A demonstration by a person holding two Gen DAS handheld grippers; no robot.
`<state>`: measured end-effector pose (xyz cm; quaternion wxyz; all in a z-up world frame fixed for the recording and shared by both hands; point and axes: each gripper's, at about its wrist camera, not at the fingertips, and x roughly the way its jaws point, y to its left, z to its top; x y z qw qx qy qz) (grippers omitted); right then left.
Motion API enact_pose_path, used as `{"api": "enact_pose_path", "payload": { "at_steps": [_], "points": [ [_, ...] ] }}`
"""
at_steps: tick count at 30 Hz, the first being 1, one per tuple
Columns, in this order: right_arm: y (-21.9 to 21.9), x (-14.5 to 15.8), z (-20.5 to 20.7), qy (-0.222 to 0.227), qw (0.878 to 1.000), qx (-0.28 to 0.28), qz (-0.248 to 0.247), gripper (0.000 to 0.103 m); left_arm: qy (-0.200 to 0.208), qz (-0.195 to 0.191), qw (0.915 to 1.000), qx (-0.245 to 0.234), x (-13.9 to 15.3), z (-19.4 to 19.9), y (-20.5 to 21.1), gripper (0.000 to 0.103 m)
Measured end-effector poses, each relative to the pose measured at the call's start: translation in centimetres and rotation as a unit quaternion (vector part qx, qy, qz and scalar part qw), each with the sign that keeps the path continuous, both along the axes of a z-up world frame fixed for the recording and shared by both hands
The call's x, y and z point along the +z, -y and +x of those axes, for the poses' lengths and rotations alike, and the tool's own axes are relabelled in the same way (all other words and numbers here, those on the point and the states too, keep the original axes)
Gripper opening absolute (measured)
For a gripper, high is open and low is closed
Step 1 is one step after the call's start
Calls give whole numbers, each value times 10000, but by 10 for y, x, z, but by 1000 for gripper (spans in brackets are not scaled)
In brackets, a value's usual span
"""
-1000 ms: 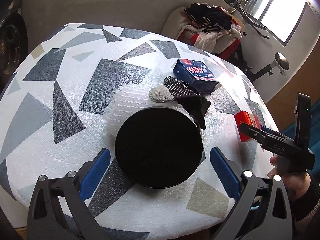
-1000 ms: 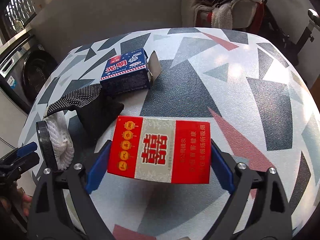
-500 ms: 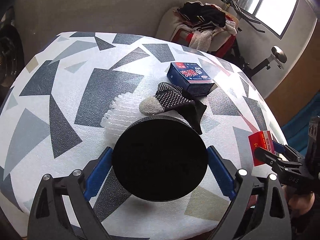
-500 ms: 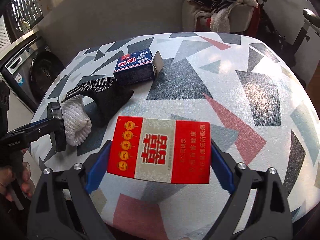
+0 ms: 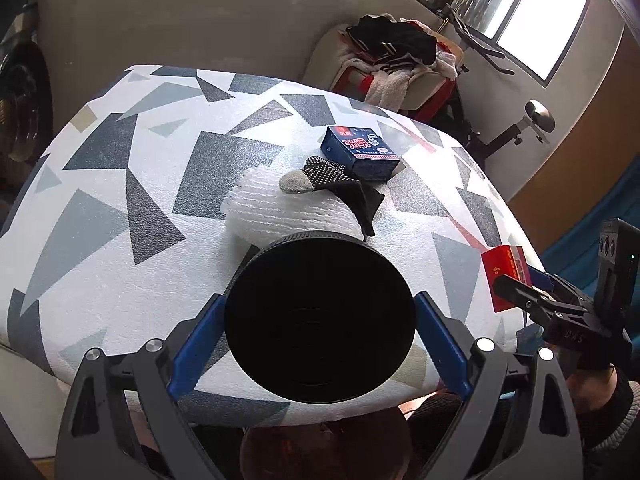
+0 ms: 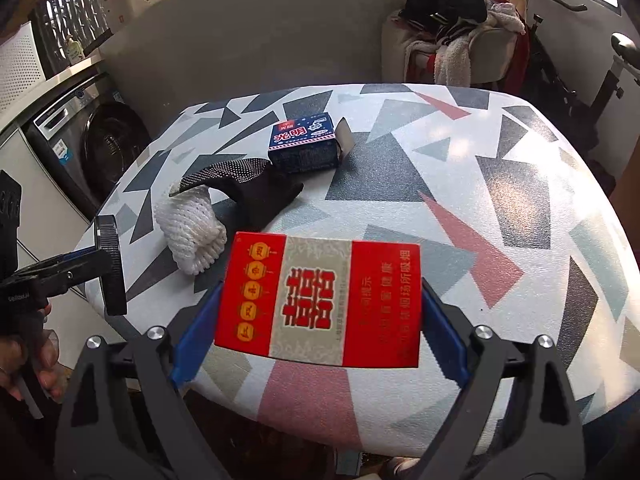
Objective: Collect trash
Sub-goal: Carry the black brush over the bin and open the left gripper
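My left gripper (image 5: 319, 316) is shut on a round black lid (image 5: 319, 316) and holds it above the near edge of the patterned table (image 5: 120, 240); the lid also shows edge-on in the right wrist view (image 6: 110, 266). My right gripper (image 6: 320, 300) is shut on a red cigarette box (image 6: 320, 300), held above the table's near edge; the box also shows in the left wrist view (image 5: 506, 278). On the table lie a white foam net (image 5: 280, 212), a black dotted glove (image 5: 340, 184) and a blue box (image 5: 358, 152), with its flap open (image 6: 345, 140).
A washing machine (image 6: 100, 148) stands left of the table. A chair piled with clothes (image 6: 460, 32) and an exercise machine (image 5: 516, 132) stand behind it. A dark reddish-brown round object (image 5: 320, 452) sits below the table's near edge.
Both grippers have pulled back toward the table's near edge and risen, each keeping its hold. The table items have stayed in place.
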<state>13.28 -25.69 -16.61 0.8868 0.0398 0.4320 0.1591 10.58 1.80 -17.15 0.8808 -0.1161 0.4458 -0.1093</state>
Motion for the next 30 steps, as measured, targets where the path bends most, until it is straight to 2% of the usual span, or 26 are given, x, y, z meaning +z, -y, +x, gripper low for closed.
{"api": "enact_pose_path", "payload": {
  "at_steps": [12,26,30],
  "points": [
    [5,2,-30,-65,10000,36,-9,90,-429,-48,9986,-314,-32,-68,24,91],
    [4,-2,-44,-152,9999,53,-20,90,-633,-111,9973,-354,-43,-81,29,91],
    [4,-3,-45,-166,9998,66,-29,90,-630,-150,9972,-368,-43,-83,30,94]
  ]
}}
